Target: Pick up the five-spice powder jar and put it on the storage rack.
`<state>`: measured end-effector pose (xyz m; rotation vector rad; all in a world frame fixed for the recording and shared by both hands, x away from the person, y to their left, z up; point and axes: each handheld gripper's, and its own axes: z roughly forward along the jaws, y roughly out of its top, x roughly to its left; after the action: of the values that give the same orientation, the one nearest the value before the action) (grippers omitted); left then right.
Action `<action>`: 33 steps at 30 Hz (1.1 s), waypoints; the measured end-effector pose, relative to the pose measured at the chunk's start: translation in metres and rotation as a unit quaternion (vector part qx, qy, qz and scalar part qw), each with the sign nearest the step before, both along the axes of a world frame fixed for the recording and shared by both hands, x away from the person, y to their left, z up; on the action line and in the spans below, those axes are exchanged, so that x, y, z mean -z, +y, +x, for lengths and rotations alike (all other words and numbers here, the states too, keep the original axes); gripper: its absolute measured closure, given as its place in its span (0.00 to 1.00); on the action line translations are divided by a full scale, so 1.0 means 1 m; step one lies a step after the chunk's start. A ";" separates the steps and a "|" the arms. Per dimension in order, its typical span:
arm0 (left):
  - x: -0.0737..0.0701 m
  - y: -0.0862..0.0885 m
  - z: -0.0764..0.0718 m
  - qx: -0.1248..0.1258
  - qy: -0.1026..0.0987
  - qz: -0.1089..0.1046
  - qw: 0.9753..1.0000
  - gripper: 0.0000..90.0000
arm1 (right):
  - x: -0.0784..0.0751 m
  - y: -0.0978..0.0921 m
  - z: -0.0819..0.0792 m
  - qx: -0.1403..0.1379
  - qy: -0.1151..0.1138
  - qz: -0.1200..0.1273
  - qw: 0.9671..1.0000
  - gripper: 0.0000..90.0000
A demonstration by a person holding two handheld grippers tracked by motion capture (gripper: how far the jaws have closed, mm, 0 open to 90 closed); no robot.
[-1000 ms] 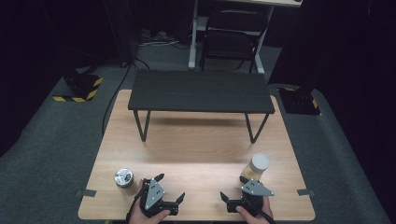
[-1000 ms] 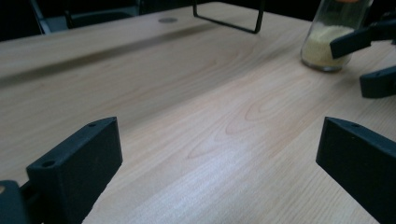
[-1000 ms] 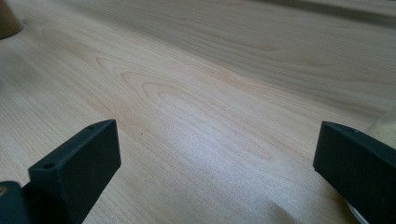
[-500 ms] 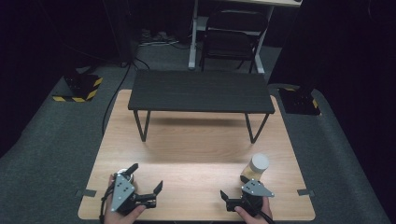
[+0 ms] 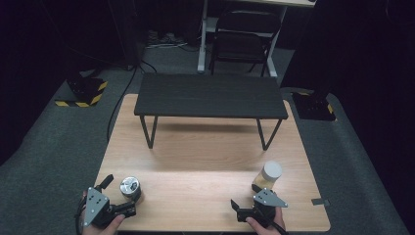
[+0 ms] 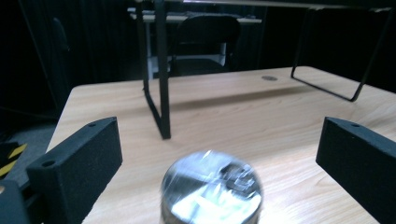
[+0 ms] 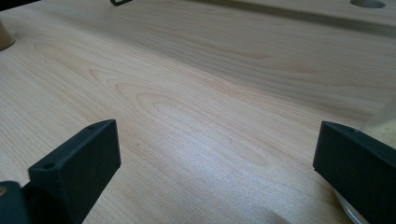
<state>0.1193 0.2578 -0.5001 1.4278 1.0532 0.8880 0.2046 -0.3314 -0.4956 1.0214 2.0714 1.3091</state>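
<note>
1. The small round silver metal tin (image 5: 130, 186) stands near the front left corner of the light wooden table (image 5: 205, 161).
2. The left gripper (image 5: 113, 196) is right next to the tin. In the left gripper view its two black fingers (image 6: 77, 163) stand wide apart, one on each side of the tin (image 6: 211, 190), and they do not touch it.
3. The tin looks hard and stiff, so it will likely not bend when squeezed. It is probably light.
4. Its shiny skin may be slippery. A soft squeeze could let it slide out.
5. The best place to hold it is on the round side wall, low down and in the middle, with one finger on each side.
6. If the fingers push on one side first, the tin may tip or scoot away.
7. The right gripper (image 5: 244, 208) rests near the front right of the table, and its fingers (image 7: 79, 163) are spread apart with nothing between them.
8. A glass jar with a white lid and yellowish stuff inside (image 5: 267, 177) stands just beside the right gripper. Glass can break, so it needs gentle care.
</note>
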 end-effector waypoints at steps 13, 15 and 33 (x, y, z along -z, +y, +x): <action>0.013 0.004 0.003 0.006 0.027 0.002 1.000 0.01 | 0.000 -0.002 0.001 -0.003 0.002 0.005 1.000 0.01; 0.013 0.004 0.004 0.007 0.030 0.004 1.000 0.02 | 0.000 -0.002 0.001 -0.003 0.002 0.005 1.000 0.01; 0.018 0.000 0.008 0.011 0.032 0.026 0.999 0.35 | 0.000 -0.002 0.002 -0.004 0.003 0.005 1.000 0.01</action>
<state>0.1278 0.2583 -0.5184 1.5171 1.0665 0.8648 0.2062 -0.3339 -0.4958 1.0241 2.0779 1.3227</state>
